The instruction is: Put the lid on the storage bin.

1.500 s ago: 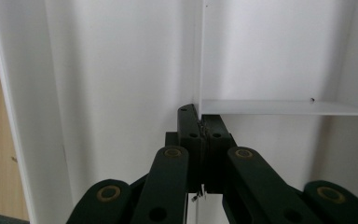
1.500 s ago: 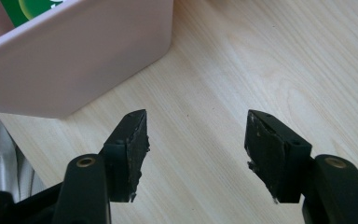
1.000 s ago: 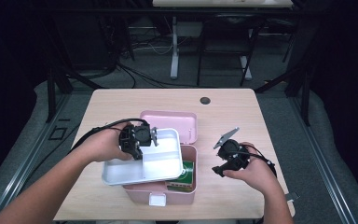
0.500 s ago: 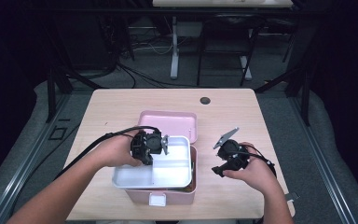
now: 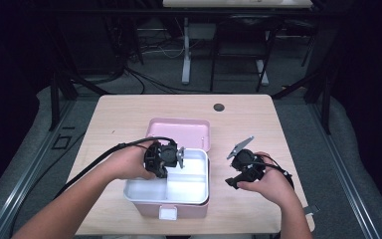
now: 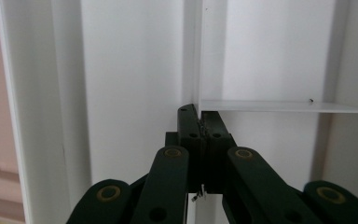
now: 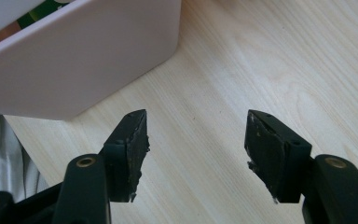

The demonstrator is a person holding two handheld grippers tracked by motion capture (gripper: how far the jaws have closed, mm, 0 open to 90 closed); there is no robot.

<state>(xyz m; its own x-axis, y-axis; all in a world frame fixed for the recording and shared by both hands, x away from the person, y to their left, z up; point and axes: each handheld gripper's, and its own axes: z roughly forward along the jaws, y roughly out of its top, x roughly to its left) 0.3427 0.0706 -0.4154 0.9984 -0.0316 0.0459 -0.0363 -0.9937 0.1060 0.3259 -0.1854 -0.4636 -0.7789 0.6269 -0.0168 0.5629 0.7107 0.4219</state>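
Note:
A pink box [image 5: 179, 210] stands near the table's front edge with its lid [image 5: 179, 133] swung back. A white divided tray [image 5: 189, 185] rests in the top of the box. My left gripper [image 5: 173, 158] points down into the tray. In the left gripper view it [image 6: 200, 125] is shut on the thin upright divider wall [image 6: 279, 106] of the tray [image 6: 130, 70]. My right gripper [image 5: 235, 180] is held just right of the box, apart from it. In the right gripper view it [image 7: 196, 135] stands open over bare wood, with the pink box wall [image 7: 84, 60] ahead to its left.
A small black round disc [image 5: 219, 107] lies near the far edge of the wooden table [image 5: 119, 114]. Something green [image 7: 51, 8] shows inside the box under the tray's edge. Dark floor and table legs lie beyond the table.
My left gripper has carried the white tray to the right and down, from beside the box's left side to squarely over the pink box. The right gripper has stayed where it was.

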